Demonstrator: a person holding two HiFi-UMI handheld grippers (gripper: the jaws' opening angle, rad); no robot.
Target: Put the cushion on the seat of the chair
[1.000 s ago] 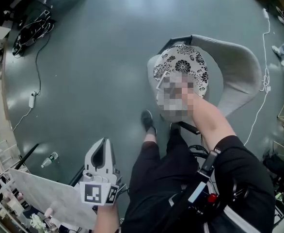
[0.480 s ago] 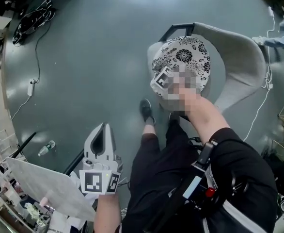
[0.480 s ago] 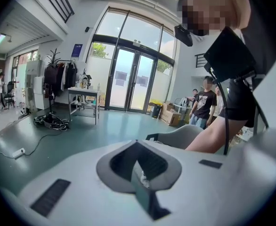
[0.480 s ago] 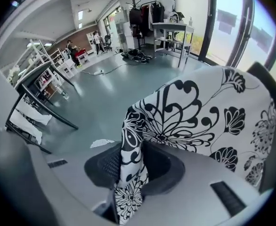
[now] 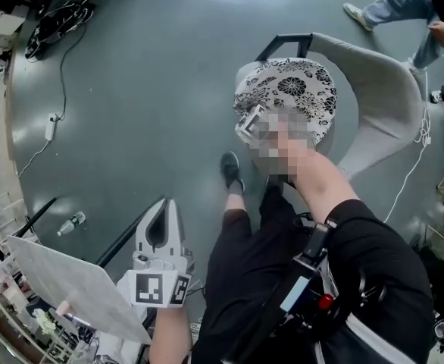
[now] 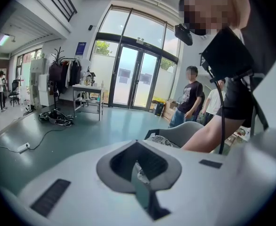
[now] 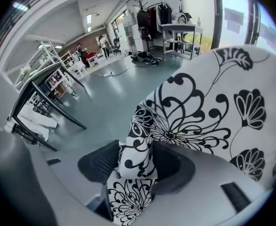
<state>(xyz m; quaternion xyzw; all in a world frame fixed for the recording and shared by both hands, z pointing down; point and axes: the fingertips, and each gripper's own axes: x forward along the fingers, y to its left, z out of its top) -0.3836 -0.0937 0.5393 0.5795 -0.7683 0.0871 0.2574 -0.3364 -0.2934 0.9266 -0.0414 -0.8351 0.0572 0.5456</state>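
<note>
A black-and-white flowered cushion [image 5: 290,89] lies on the seat of the grey shell chair [image 5: 381,105]. My right gripper [image 5: 271,131] reaches down to the cushion's near edge, partly under a mosaic patch. In the right gripper view the jaws [image 7: 135,161] have just been opening; a fold of the cushion [image 7: 213,107] still stands loosely between the pads. My left gripper [image 5: 164,207] hangs at the lower left, away from the chair, shut and empty. Its own view [image 6: 140,166] shows the chair [image 6: 185,131] and the cushion [image 6: 159,140] ahead.
People stand beyond the chair [image 5: 404,2]. A bottle [image 5: 70,222] and cables [image 5: 55,21] lie on the grey floor at left. A white board [image 5: 70,287] is at the lower left. A white cable [image 5: 415,165] runs right of the chair. My shoe [image 5: 231,169] is near the seat.
The cushion has settled lower and spread wider over the seat, with the right gripper following it down. People's legs have come into view at the top right.
</note>
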